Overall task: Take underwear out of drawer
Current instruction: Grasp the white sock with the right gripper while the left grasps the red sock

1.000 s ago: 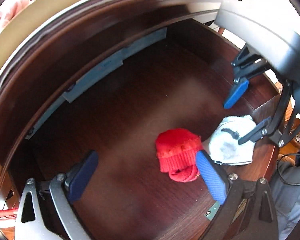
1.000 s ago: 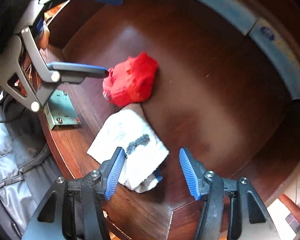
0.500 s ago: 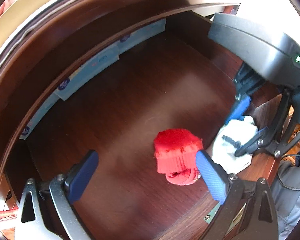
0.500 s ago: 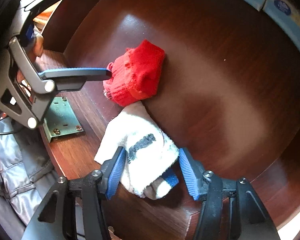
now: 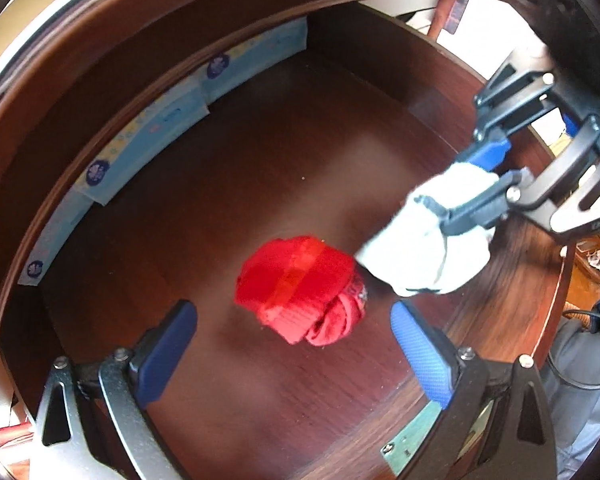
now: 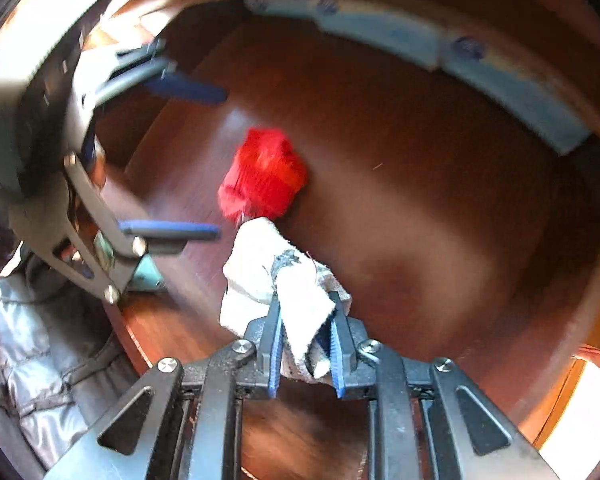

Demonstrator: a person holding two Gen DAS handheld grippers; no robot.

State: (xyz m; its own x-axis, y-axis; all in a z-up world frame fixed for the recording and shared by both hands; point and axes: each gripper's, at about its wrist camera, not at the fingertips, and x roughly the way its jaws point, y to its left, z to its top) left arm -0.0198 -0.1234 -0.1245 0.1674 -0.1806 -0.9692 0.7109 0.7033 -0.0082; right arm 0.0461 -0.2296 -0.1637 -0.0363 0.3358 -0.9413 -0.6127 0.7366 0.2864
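Observation:
A red folded underwear bundle (image 5: 300, 280) (image 6: 264, 176) lies on the dark wooden drawer floor (image 5: 300, 140). My left gripper (image 5: 292, 316) (image 6: 216, 164) stands open over it, one blue finger on each side and both clear of the cloth. Beside the red bundle is a white underwear piece (image 5: 420, 256) (image 6: 260, 272) with a grey mark. My right gripper (image 6: 305, 312) (image 5: 472, 184) is closing on its near end, with the cloth bunched and pinched between the pads. The white piece's far end still touches the red bundle.
Pale blue paper packets (image 5: 160, 128) (image 6: 500, 76) line the drawer's back wall. A green metal lock plate (image 5: 412, 440) sits on the front edge. A grey padded garment (image 6: 28, 340) hangs outside the drawer at the front.
The right jaws closed from wide apart onto the white piece and bunched it up. The left gripper shifted, so the red bundle now sits between its fingers instead of by the right one.

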